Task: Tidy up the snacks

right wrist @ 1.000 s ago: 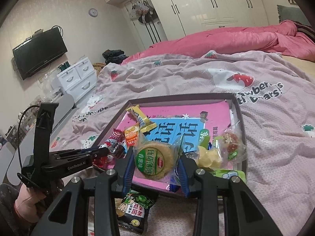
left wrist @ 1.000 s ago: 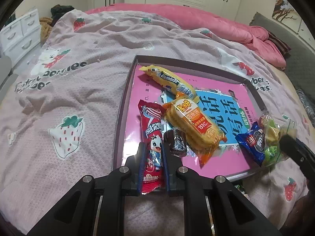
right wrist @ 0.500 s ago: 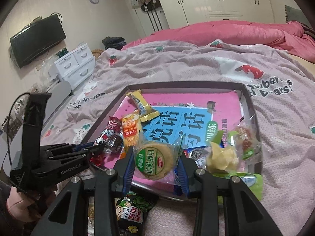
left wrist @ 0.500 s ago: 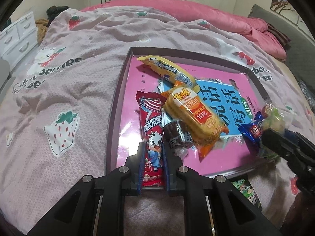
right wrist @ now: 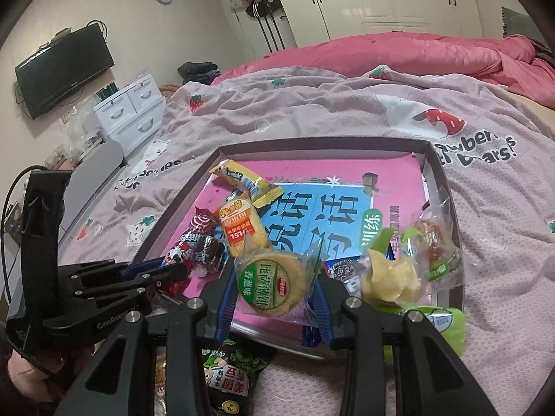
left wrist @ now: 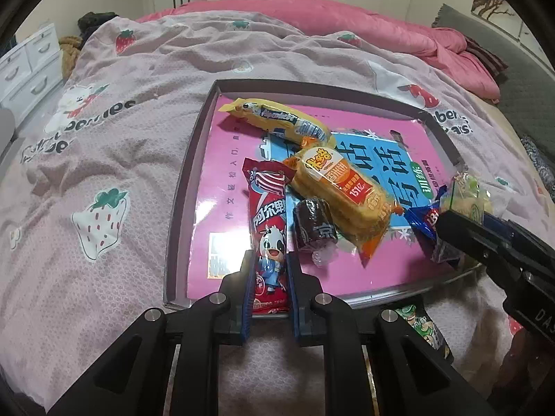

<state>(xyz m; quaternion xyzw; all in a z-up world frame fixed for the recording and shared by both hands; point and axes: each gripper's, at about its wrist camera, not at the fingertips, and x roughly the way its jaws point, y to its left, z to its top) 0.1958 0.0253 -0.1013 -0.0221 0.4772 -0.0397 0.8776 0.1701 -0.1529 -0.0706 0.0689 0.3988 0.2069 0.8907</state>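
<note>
My left claw [left wrist: 269, 270] is clamped on a red packet [left wrist: 267, 228] (its far end lies in the tray [left wrist: 180, 204]); just right of it, a dark roll [left wrist: 314, 225]. My right claw [right wrist: 274, 289] pinches a round cracker pack [right wrist: 272, 282] over the tray's near edge, a green bag [right wrist: 236, 374] below it

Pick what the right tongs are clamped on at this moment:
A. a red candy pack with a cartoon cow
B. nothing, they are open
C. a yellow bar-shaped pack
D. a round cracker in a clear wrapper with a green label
D: in the right wrist view the right tongs press on both sides of the round green-labelled cracker, held over the near rim of the tray; the red cow pack sits in the left tongs.
</note>
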